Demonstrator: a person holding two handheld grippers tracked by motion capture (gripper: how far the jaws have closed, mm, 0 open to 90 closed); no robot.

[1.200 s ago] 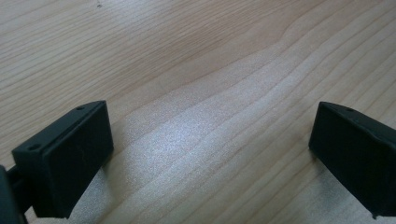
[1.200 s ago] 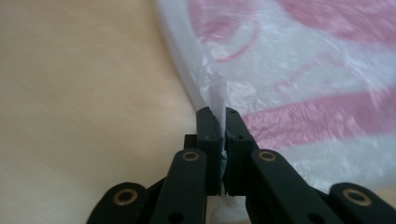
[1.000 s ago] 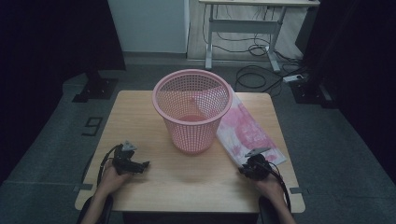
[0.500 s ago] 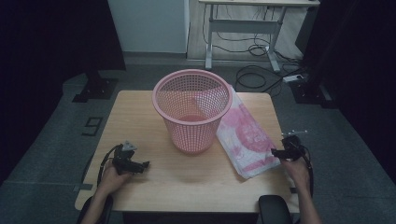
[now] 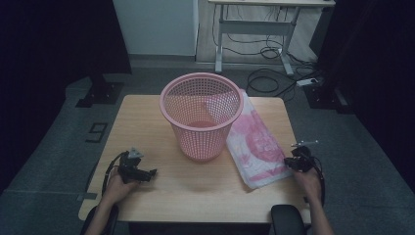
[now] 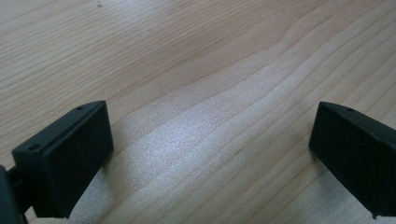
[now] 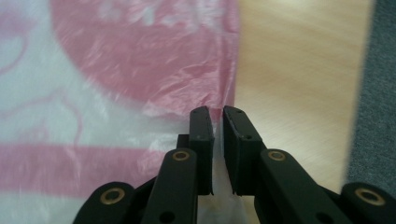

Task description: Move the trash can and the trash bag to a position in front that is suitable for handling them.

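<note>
Wooden table [image 5: 147,122]: right gripper [image 7: 218,122] has just closed, plastic bag [image 7: 116,93] edge pinched between its jaws; left gripper [image 6: 210,154] gapes wide, empty.

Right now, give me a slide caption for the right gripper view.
Right gripper pinching the edge of a pink-and-white plastic bag lying on the wooden table.

Wooden table [image 5: 147,122] – grey floor around it; white desk frame [image 5: 254,29] and cables [image 5: 266,73] behind.

Left gripper [image 5: 147,173] held low, jaws spread wide. Right gripper [image 5: 287,164] pointing inward, jaws just closing, nearly together.
</note>
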